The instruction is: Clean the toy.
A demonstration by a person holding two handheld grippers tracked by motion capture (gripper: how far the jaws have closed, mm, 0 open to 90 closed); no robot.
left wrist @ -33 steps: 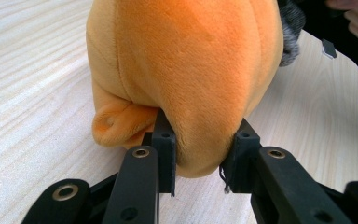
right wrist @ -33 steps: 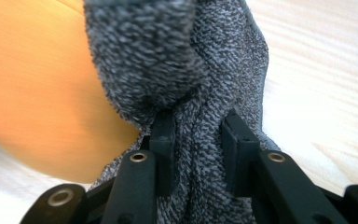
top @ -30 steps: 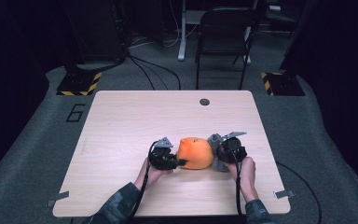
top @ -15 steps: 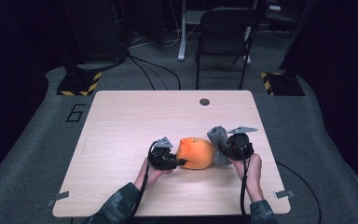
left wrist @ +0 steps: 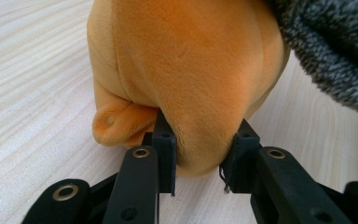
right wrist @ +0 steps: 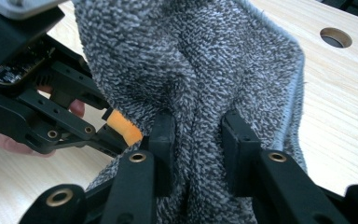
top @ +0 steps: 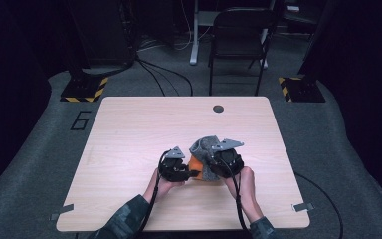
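On the left, my left gripper (top: 193, 172) rests low over the pale wooden bench (top: 129, 129), and its black fingers (left wrist: 164, 148) are pinched onto a bulging fold of the soft orange plush toy (left wrist: 186, 70), squeezing the pile in between them. That toy sits on the bench near my edge, just right of the middle, between my two hands. A small rounded nub of it pokes out to the left of my fingers in the left gripper view.

Over the toy's right side drapes the fuzzy grey knitted cloth (top: 204, 147), covering most of the orange so that only a strip shows in the high view.

Further right, my right gripper (top: 214, 167) has its fingers (right wrist: 163, 140) nearly closed on a bunched ridge of that grey cloth, which rises in folds above them. Beyond it a round hole (top: 218, 108) sits in the bench's far side.
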